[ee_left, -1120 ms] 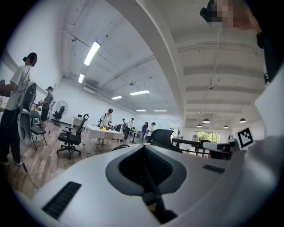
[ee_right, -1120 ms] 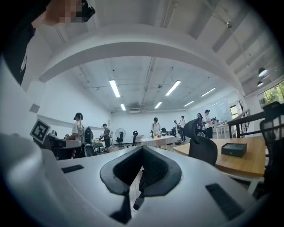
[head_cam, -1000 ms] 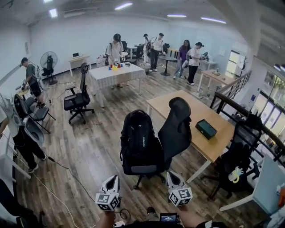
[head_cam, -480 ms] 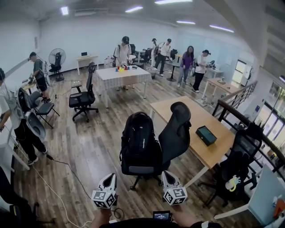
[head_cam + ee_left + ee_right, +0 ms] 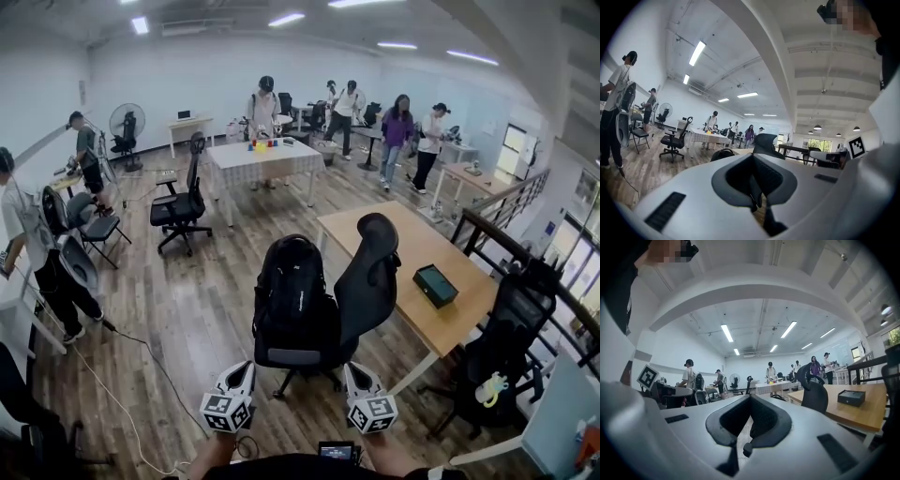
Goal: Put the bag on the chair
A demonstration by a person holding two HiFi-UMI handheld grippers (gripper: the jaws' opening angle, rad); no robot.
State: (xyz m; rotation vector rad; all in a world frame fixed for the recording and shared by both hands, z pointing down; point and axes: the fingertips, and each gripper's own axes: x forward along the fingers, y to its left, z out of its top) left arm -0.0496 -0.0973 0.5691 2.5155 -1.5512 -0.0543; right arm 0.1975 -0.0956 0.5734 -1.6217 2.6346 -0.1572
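Bag [image 5: 291,292] sits upright on the chair [image 5: 371,274], well ahead of both sets of fingers; left gripper [image 5: 241,368] and right gripper [image 5: 354,369] are closed tight, holding nothing.

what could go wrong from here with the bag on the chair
The backpack stands upright on the chair seat and might topple forward. The chair likely rolls; a nudge from the left tongs or right tongs, both shut and empty, could shift it. A cable trails across the floor nearby, a trip risk.
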